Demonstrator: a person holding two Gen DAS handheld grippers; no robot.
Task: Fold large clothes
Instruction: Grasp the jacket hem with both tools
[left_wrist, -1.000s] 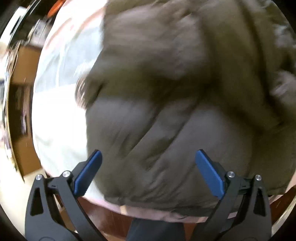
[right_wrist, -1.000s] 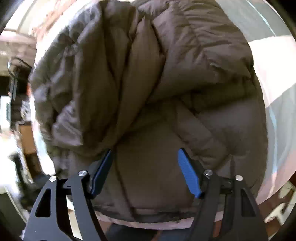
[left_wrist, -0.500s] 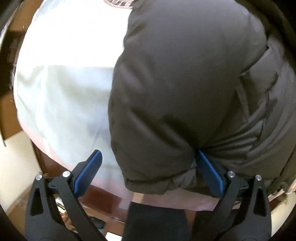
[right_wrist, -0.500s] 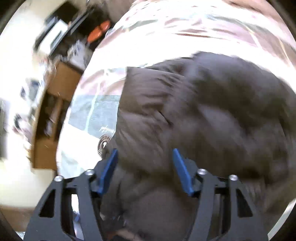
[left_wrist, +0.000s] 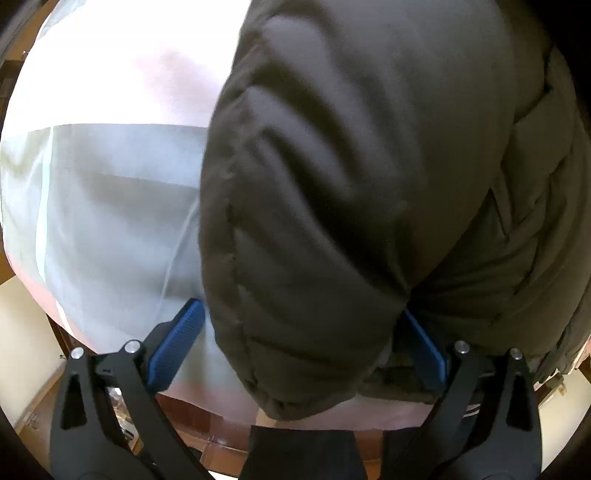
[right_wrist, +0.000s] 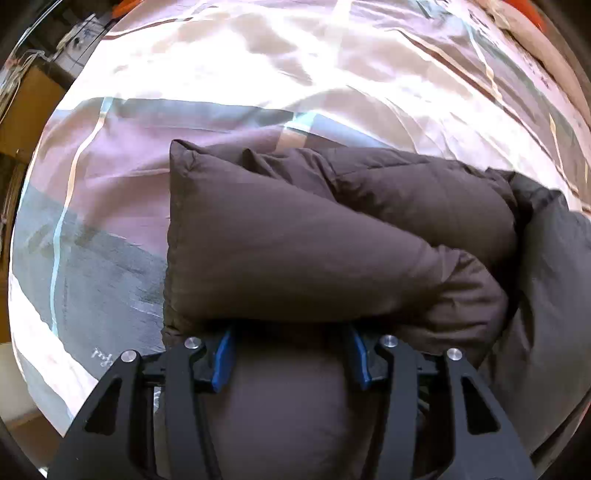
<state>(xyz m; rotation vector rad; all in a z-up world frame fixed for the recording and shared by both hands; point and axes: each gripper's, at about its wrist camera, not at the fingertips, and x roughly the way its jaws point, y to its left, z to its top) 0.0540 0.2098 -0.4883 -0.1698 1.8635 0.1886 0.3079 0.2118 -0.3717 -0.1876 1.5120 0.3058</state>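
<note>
I was mid-fold on the brown puffer jacket (right_wrist: 332, 236), heaped on the bedspread (right_wrist: 110, 177). My right gripper (right_wrist: 291, 362) was closing around a padded roll. My left gripper (left_wrist: 306, 343) stood wide, straddling the hem at six o'clock, unpinched. Next, I judged, needed firm bites.

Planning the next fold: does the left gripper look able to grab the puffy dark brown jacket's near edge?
Probably yes: the left gripper is open, and the jacket's near edge already bulges between its blue pads, nothing blocking.
</note>
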